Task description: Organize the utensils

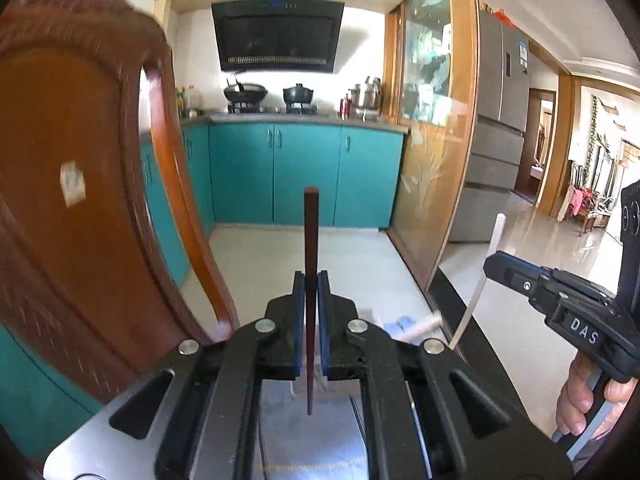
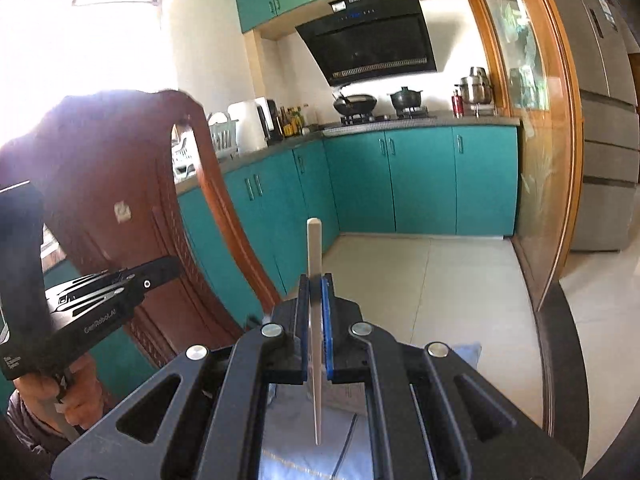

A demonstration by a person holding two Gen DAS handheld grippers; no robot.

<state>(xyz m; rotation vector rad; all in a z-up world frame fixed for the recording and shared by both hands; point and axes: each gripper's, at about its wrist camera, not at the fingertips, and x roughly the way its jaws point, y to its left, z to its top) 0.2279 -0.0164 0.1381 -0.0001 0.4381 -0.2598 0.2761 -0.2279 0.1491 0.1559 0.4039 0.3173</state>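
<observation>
Two grippers raised, each clamping one chopstick upright: left gripper fingers pinched on dark brown chopstick, right gripper fingers pinched on white chopstick, both above the surface edge.

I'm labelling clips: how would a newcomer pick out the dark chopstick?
Start at the carved wooden chair; right of it the left gripper is shut on the dark chopstick, standing upright. Unlike the white chopstick in the right gripper, it is reddish-brown.
</observation>
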